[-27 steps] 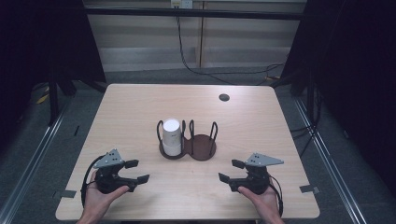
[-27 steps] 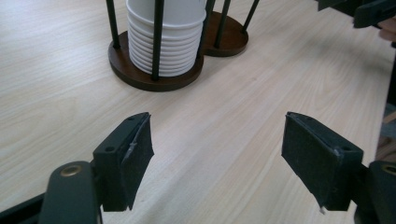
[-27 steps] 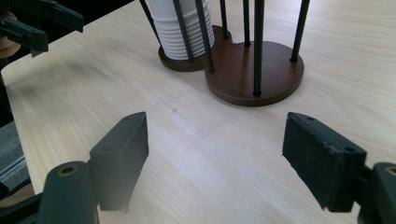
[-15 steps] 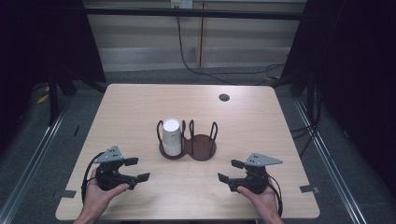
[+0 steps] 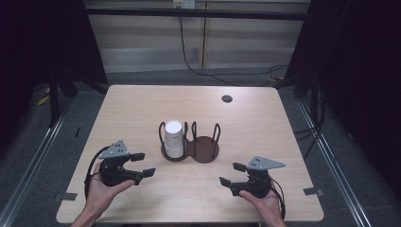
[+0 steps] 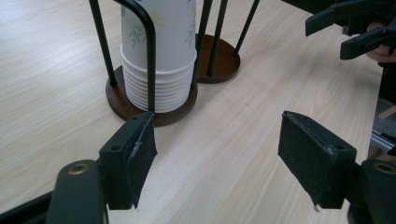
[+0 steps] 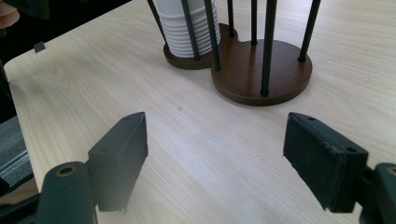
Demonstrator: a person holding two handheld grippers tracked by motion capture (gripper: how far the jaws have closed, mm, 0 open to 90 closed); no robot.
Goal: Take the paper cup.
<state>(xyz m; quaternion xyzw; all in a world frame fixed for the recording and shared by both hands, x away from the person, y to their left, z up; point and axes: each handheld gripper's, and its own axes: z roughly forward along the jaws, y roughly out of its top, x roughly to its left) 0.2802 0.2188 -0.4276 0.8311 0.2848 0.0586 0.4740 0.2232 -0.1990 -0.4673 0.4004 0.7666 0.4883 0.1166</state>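
The left gripper (image 5: 145,164) sits low over the table (image 5: 142,104) near the front left corner, held in the person's left hand (image 5: 101,189). Its jaws point toward the middle of the table and stand apart with nothing between them; in the left gripper view the left gripper (image 6: 217,147) shows bare wood between its pads (image 6: 140,158).

The stack of paper cups (image 5: 173,138) stands upright near the centre of the table, slightly left of the midline. It fills the left bay of a dark wooden cup holder (image 5: 204,150), a two-ring base with thin black upright rods. In the left gripper view the stack of paper cups (image 6: 159,56) shows a faint leaf print and many nested rims at its foot, resting on the round base of the cup holder (image 6: 121,105). The right bay of the holder holds no cups. In the right gripper view the cup holder (image 7: 285,74) lies ahead, with the stack of paper cups (image 7: 184,28) in the farther bay.

A small dark round disc (image 5: 227,99) lies on the table toward the rear right corner, well apart from the holder.

The right gripper (image 5: 231,173) sits near the front right corner, held in the person's right hand (image 5: 265,205), its jaws turned toward the table's middle. In the right gripper view the right gripper (image 7: 215,154) has its jaws standing apart over bare wood, gripping nothing. Both grippers are clear of the holder.
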